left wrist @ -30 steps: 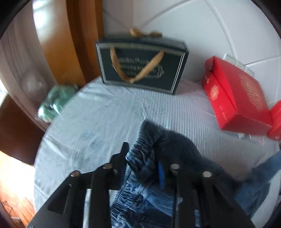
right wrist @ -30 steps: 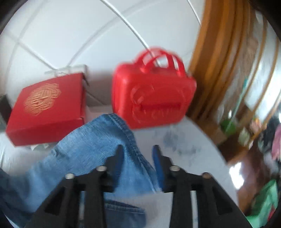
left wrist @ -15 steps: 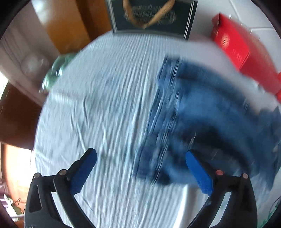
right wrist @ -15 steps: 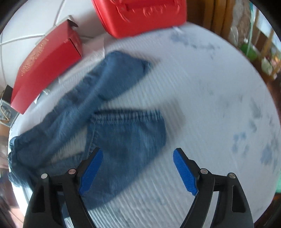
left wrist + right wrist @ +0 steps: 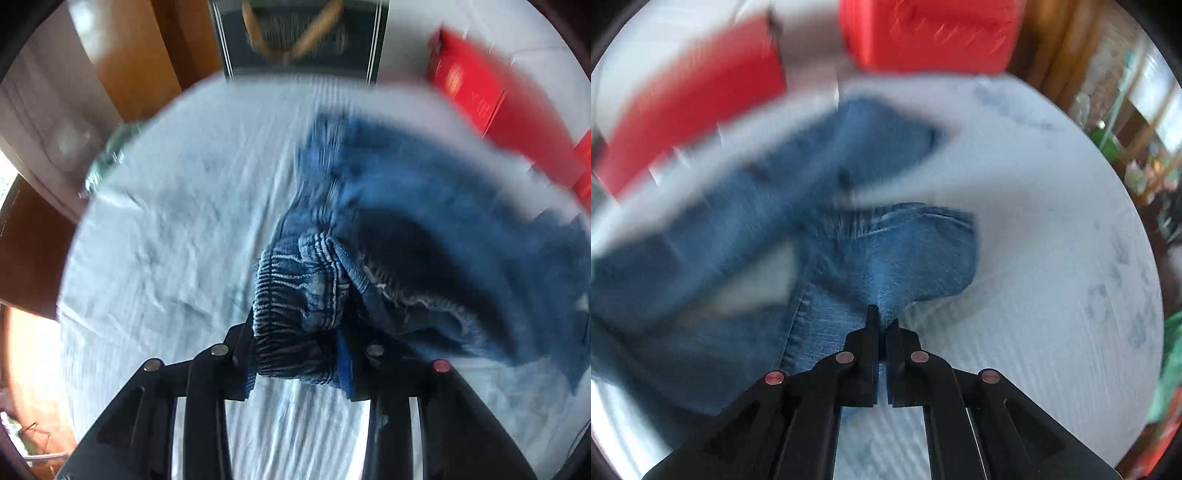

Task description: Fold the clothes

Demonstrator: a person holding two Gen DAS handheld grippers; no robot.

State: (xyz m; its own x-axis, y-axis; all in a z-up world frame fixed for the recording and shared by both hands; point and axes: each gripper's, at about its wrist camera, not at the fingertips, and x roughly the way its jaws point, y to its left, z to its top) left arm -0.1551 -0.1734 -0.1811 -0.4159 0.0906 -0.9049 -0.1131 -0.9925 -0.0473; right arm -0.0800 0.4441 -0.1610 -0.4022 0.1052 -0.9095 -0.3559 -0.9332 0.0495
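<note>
White cloth [image 5: 177, 229] covered the round table under us. Our left gripper [image 5: 295, 354] was clenched on the gathered waistband [image 5: 295, 291] of the jeans [image 5: 436, 221], the bunched elastic filling the gap between its fingers. Our right gripper [image 5: 882, 332] was pinched tight on a fold of denim at one leg [image 5: 908, 251], its fingers nearly meeting.

Outward from the grips, the jeans spread across the far half of the cloth, the second leg [image 5: 820, 162] running off toward the red boxes [image 5: 690, 110] at the back, and a dark gift bag [image 5: 303, 37] stood beyond the waistband. Blur hid finer detail.

We judged the fold unfinished: the legs lay apart at an angle, not stacked, and the waist was rumpled rather than flat. Still left were aligning the legs and doubling the jeans over.
</note>
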